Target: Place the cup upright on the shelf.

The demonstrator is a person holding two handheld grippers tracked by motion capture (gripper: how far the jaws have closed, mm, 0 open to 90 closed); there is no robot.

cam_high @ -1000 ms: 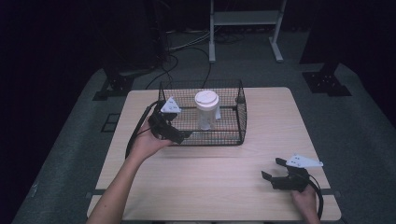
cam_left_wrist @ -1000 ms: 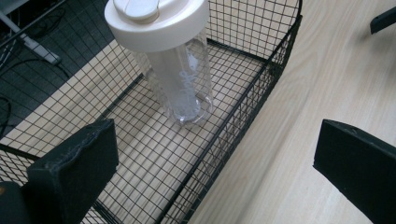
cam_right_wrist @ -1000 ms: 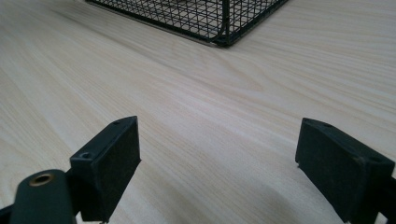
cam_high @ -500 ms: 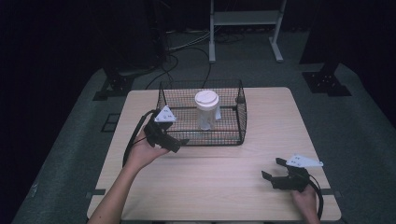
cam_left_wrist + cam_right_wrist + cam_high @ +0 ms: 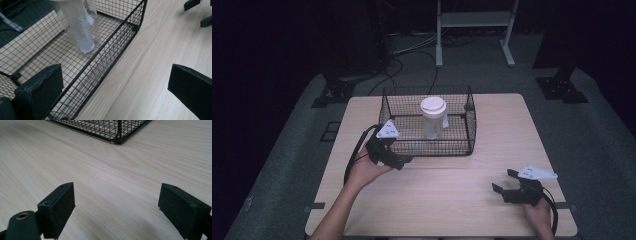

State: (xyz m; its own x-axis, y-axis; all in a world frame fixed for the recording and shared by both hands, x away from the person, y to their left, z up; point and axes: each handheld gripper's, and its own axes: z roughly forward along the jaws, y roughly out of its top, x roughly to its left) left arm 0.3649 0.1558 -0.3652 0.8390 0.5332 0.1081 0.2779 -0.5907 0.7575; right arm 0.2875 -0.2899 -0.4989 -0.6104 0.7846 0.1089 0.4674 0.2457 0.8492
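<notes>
A clear plastic cup with a white lid stands upright inside a black wire basket at the table's far middle. In the left gripper view the cup stands behind the basket's front wall. My left gripper is open and empty, held just outside the basket's front left corner, jaws straddling the front wall. My right gripper rests low near the table's front right, open with nothing between its jaws.
The light wooden table has bare room between the basket and the front edge. A basket corner shows ahead of the right gripper. Dark floor, cables and a metal stand lie beyond the table.
My left gripper has drawn back from the basket's left side toward the front left corner and lowered a little. The right gripper has stayed in place.
</notes>
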